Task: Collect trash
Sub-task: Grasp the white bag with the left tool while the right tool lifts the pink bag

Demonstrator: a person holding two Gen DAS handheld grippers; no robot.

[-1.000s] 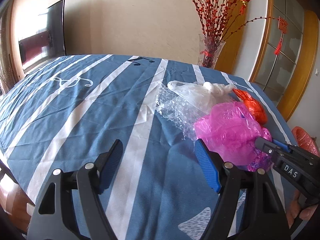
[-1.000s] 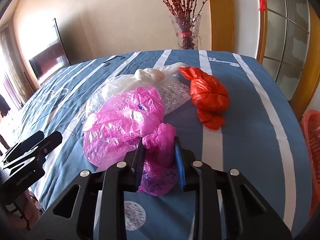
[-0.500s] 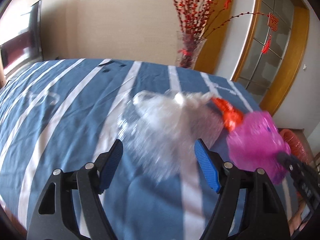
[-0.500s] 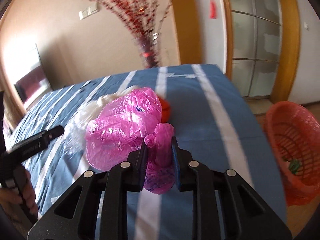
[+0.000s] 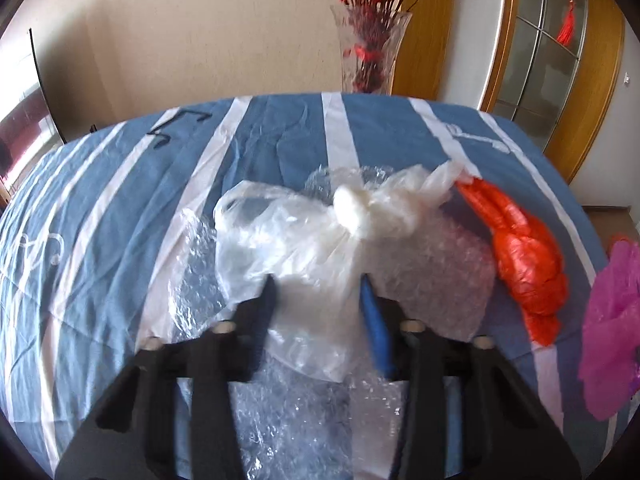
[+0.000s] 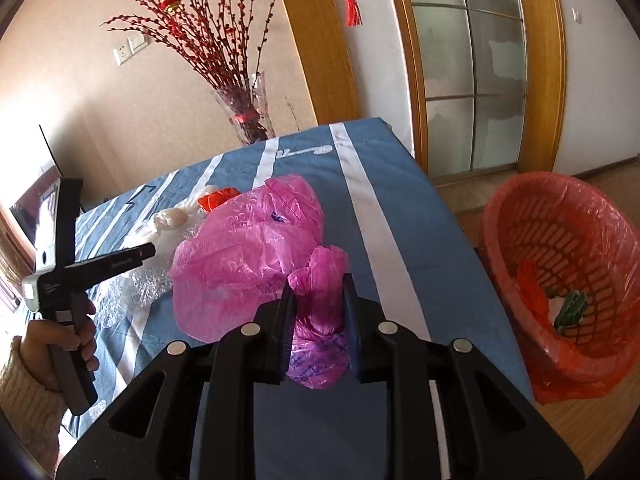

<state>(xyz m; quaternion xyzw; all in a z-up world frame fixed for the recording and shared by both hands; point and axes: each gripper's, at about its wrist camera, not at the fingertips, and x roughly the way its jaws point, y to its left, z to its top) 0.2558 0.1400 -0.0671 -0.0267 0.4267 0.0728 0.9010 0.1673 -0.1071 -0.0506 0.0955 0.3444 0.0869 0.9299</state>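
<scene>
My left gripper (image 5: 318,300) has its jaws just closing around the white plastic bag (image 5: 304,248), which sits between them on top of the bubble wrap (image 5: 432,280); whether the pads already pinch the film I cannot tell through the blur. My right gripper (image 6: 318,312) is clamped on the twisted neck of the pink bag (image 6: 248,256), which hangs over the table's right side near the red basket (image 6: 560,280) on the floor.

To do this well, I would squeeze the left jaws fully onto a thick fold below the knot before lifting, since thin film slips, and carry the pink bag right over the basket's mouth before letting go.

An orange bag (image 5: 524,256) lies just beside the bubble wrap. All rest on a blue striped tablecloth (image 5: 120,208). A glass vase (image 6: 248,116) of red branches stands at the far edge, by a wood-framed glass door (image 6: 472,64).
</scene>
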